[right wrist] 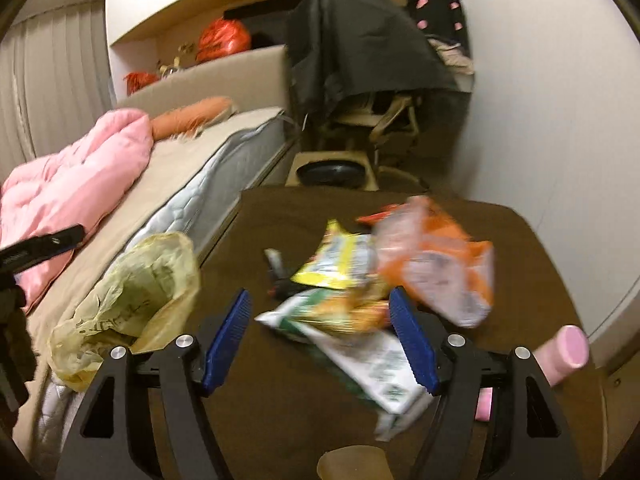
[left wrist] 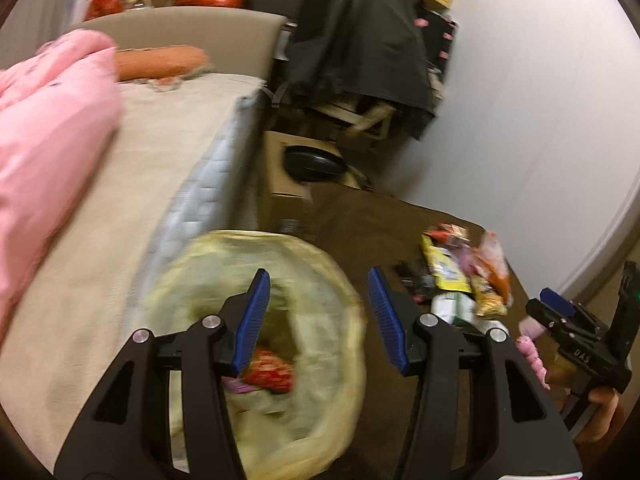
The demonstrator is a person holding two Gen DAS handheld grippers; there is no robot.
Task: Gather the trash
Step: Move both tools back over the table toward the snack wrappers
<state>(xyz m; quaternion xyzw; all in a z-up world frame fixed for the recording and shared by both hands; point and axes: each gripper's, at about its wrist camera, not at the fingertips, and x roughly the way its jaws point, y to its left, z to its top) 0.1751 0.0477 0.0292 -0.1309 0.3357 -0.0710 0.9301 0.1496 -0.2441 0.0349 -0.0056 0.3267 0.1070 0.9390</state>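
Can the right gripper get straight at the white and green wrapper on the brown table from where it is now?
Probably yes. The right gripper is open and empty, and the white and green wrapper lies right ahead of its fingers on the brown table, nothing covering it. The yellow wrapper and orange packet crowd it from behind.

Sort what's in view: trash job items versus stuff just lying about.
Job: trash bag, red wrapper inside it, yellow packet, orange packet, white-green packet, both grippers, open.

Lying about: pink quilt, pink bottle, black-draped chair, box.
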